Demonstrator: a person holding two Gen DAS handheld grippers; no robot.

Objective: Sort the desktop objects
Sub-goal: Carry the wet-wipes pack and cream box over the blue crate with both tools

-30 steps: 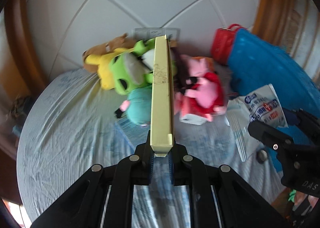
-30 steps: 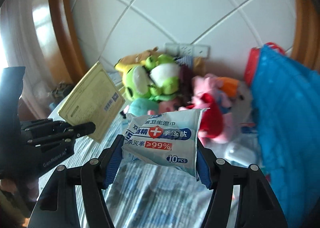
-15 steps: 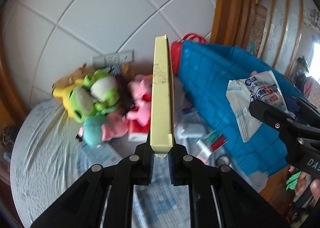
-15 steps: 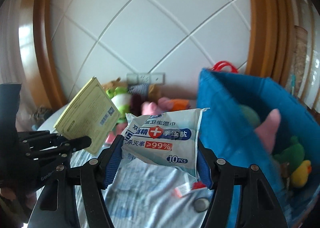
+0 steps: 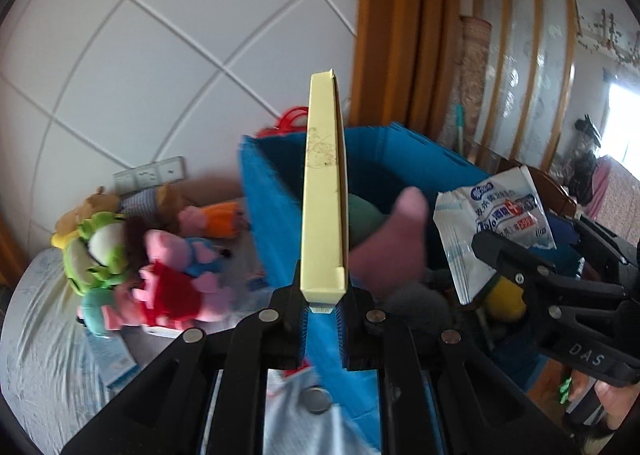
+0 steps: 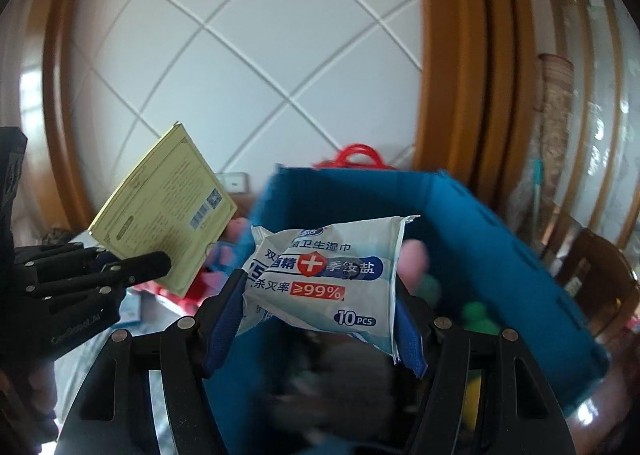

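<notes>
- Carrying step: left gripper is clamped tight on a thin yellow box; right gripper pinches a wipes pack, jaws half apart.
- Both hang by the blue bin; next, move over it and release.

A pale yellow box, a white-and-blue wipes pack with red marks, a blue bin.

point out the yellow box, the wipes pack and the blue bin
yellow box [image 5: 323, 191], left wrist view, narrow edge
wipes pack [image 6: 324, 275], right wrist view, printed front
blue bin [image 6: 500, 255], right wrist view, right wall
</notes>
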